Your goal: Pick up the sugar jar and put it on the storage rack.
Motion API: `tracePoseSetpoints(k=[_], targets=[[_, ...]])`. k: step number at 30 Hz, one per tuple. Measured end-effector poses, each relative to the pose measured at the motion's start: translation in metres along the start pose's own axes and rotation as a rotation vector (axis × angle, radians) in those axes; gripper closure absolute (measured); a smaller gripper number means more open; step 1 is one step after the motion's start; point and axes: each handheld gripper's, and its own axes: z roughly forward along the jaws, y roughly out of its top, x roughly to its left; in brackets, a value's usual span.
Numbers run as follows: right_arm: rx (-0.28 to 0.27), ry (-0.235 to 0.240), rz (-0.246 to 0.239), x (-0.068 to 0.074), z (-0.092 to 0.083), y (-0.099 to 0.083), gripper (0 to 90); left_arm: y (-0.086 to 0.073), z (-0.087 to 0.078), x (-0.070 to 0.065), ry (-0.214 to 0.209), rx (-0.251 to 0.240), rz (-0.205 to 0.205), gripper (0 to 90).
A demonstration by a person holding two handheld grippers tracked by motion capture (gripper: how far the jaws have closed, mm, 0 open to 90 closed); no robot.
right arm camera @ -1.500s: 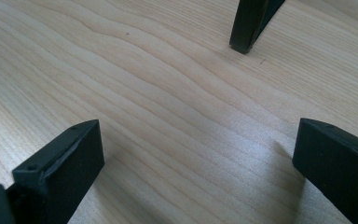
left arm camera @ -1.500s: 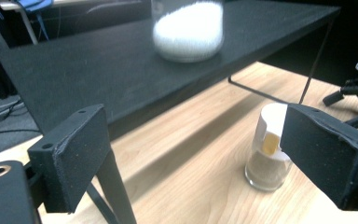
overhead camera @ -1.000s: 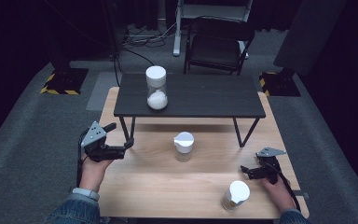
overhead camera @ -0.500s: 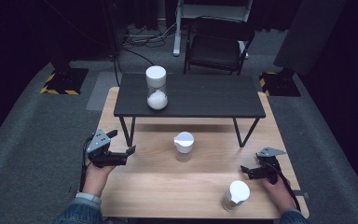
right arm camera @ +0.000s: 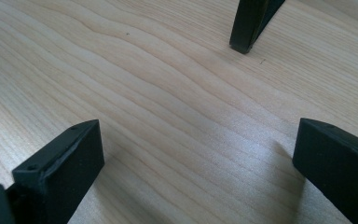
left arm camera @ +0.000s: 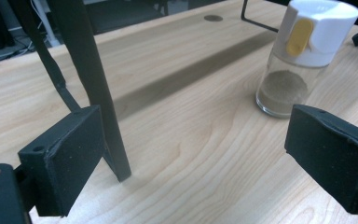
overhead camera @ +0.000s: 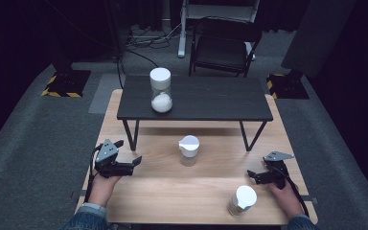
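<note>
My left gripper (overhead camera: 128, 153) hovers low over the wooden table's left side, open, pointing right. In the left gripper view its pads (left arm camera: 63, 163) stand wide apart, with the foot of a black table leg (left arm camera: 95, 93) close to the left pad. Beyond the jaws stands a glass jar (left arm camera: 307, 56) with a white lid, a yellow flap and brown powder; it is the middle jar (overhead camera: 189, 149) in the high view. My right gripper (overhead camera: 256, 168) rests open at the right, its jaws (right arm camera: 196, 172) bare over wood. A second white-lidded jar (overhead camera: 242, 200) stands just in front of it.
A low black table (overhead camera: 206, 98) stands on the far half of the wooden table (overhead camera: 172, 191); a tall jar (overhead camera: 161, 90) with white powder is on it. One of its leg feet (right arm camera: 249, 25) lies ahead of the right gripper. A dark chair (overhead camera: 225, 45) is behind.
My left gripper has come down and shifted a little toward the near edge and to the right. The right gripper and the jars have kept still.
</note>
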Motion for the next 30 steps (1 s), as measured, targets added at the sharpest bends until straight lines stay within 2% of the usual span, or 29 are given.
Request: tracePoseSetpoints(k=[13, 21, 30], targets=[[0.000, 0.000, 0.000, 0.000, 0.000, 0.000, 1.7, -0.008, 0.009, -0.004, 0.003, 0.045, -0.009, 5.3], [0.000, 0.000, 0.000, 0.000, 0.000, 0.000, 1.8, -0.017, 0.014, -0.006, 0.011, 0.062, -0.028, 5.3], [0.000, 0.000, 0.000, 0.000, 0.000, 0.000, 1.8, -0.021, 0.020, -0.006, 0.023, 0.101, -0.042, 5.4]])
